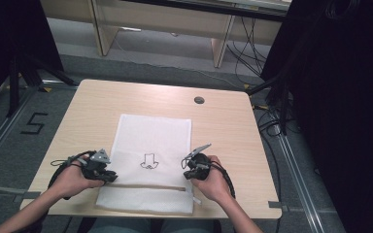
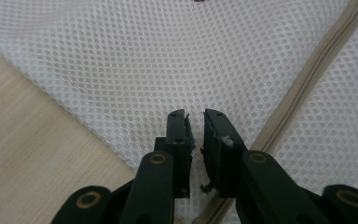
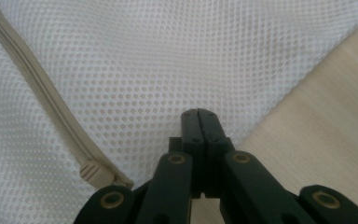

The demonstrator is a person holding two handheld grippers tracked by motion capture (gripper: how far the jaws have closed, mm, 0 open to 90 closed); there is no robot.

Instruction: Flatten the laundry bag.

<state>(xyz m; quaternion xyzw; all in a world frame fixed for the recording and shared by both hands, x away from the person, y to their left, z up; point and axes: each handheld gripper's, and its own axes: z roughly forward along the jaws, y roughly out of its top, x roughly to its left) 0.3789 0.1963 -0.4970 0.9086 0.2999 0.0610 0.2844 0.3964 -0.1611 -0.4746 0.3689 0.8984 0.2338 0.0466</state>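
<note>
We saw a white mesh zip bag (image 1: pixel 153 145) lying flat at the near middle of the pale wooden table (image 1: pixel 223 131), a black arrow outline (image 1: pixel 149 161) drawn on it, no wording legible. The left gripper (image 2: pixel 195 122) stood slightly parted over the mesh beside the beige zipper (image 2: pixel 303 88), grasping nothing; the right gripper (image 3: pixel 198 119) was clenched empty.

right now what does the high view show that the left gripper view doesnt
The high view alone takes in the whole wooden table, the black arrow print on the white mesh bag, both hands with the left tool and right tool at the bag's two sides, and the grey floor around. The left gripper view alone gives the close detail: the mesh holes, the teeth of the beige zipper, and a narrow gap between the left tool's jaws, which stand over the mesh beside the zipper. Both share the bag, its zipper, the left tool and the tabletop.
</note>
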